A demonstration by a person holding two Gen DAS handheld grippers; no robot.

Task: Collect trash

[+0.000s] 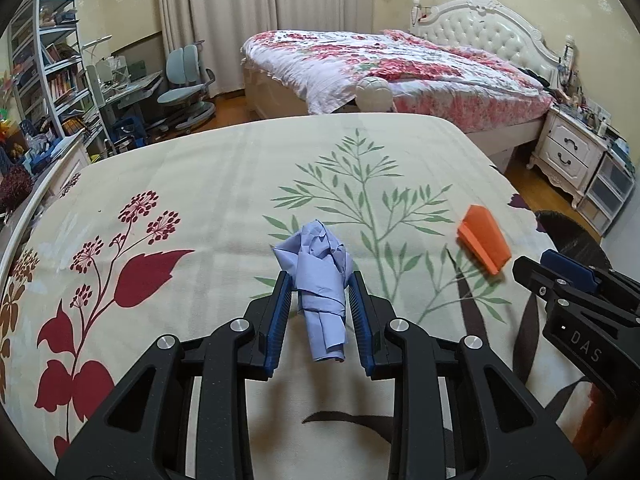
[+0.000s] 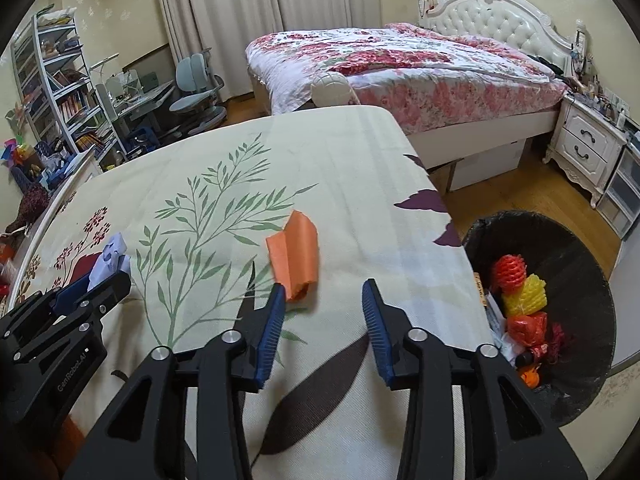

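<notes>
A crumpled light-blue paper (image 1: 324,280) sits between the blue pads of my left gripper (image 1: 320,276), which is shut on it above the floral tablecloth (image 1: 200,184). To the right lies a folded orange paper (image 1: 484,244), near the table's right edge. In the right wrist view that orange paper (image 2: 294,254) lies just ahead of my right gripper (image 2: 324,284), its near end by the left fingertip (image 2: 277,292). The jaws stand open with nothing between them. The left gripper (image 2: 108,276) with the blue paper (image 2: 110,258) shows at far left.
A black-lined trash bin (image 2: 580,264) stands on the floor off the table's right edge, holding red, yellow and orange scraps (image 2: 520,296). Beyond are a bed (image 2: 400,64), a nightstand (image 2: 588,148), a desk chair (image 2: 196,92) and bookshelves (image 2: 68,96).
</notes>
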